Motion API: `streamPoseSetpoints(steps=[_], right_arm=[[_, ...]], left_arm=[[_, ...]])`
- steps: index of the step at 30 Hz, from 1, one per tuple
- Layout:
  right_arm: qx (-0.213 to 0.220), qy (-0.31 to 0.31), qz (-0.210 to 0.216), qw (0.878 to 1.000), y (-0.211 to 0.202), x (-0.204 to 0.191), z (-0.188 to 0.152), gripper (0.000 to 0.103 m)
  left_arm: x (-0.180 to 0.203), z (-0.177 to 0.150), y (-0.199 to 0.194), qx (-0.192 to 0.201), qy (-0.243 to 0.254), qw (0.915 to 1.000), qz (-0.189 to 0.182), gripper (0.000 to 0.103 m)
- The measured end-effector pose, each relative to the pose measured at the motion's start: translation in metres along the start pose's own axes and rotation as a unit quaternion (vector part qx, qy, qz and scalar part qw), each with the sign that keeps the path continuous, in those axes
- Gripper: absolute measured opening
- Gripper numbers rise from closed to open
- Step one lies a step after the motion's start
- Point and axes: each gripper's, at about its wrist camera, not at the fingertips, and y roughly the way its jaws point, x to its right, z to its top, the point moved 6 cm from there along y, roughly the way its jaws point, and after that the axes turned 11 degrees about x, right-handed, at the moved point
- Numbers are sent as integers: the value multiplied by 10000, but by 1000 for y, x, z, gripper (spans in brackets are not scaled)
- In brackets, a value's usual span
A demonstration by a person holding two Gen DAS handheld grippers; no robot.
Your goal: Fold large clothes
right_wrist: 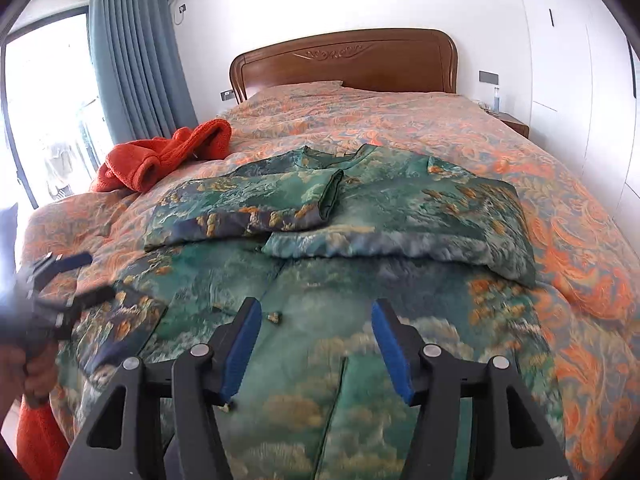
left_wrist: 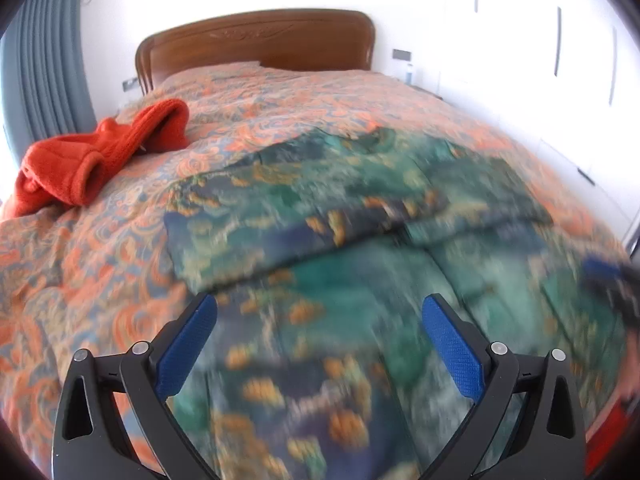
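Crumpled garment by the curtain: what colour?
Solid orange-red garment, no pattern; clearest in the right wrist view.

The garment [right_wrist: 340, 240] lies spread on the bed [right_wrist: 580, 208], directly under and ahead of the jaws of the right gripper [right_wrist: 316, 340]. Both its sleeves are folded inward and lie on its body, ahead of the jaws. The sweater [right_wrist: 160, 160] lies on the bed far ahead to the left. The headboard [right_wrist: 344, 60] stands behind everything. The left gripper [right_wrist: 88, 276] is left of the jaws, over the garment's edge.
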Motion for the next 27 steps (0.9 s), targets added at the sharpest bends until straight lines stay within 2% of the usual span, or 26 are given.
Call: streamPoseSetpoints(steps=[3, 6, 8, 10, 12, 16, 20, 23, 25, 27], right_arm=[[33, 193, -14, 9998, -25, 3, -17, 59], [-61, 182, 3, 9998, -34, -1, -34, 59], [-125, 124, 2, 9998, -35, -2, -44, 59], [-197, 157, -17, 9997, -34, 0, -50, 59], [-271, 315, -23, 9991, -30, 7, -52, 59], [-418, 505, 52, 9978, -20, 14, -40, 59], [-556, 473, 203, 9971, 25, 6, 3, 59], [-593, 440, 532, 9959, 86, -16, 45, 59], [-642, 363, 674, 9950, 127, -31, 64, 59], [-656, 185, 622, 9957, 171, -42, 75, 59]], left_arm=[[-28, 24, 47, -185, -422, 9989, 116, 102], [-51, 31, 88, -314, -790, 9958, 345, 102], [-61, 26, 116, -486, -883, 9938, 480, 102], [-67, 9, 143, -884, -957, 9897, 599, 102], [-72, -6, 156, -1150, -996, 9858, 705, 102], [-70, -7, 154, -1083, -865, 9881, 672, 102], [-77, 3, 154, -1062, -1087, 9863, 640, 102], [-83, 5, 152, -1082, -1288, 9841, 571, 102], [-84, 4, 152, -1097, -1208, 9848, 600, 102], [-84, 2, 155, -1106, -1054, 9861, 655, 102]])
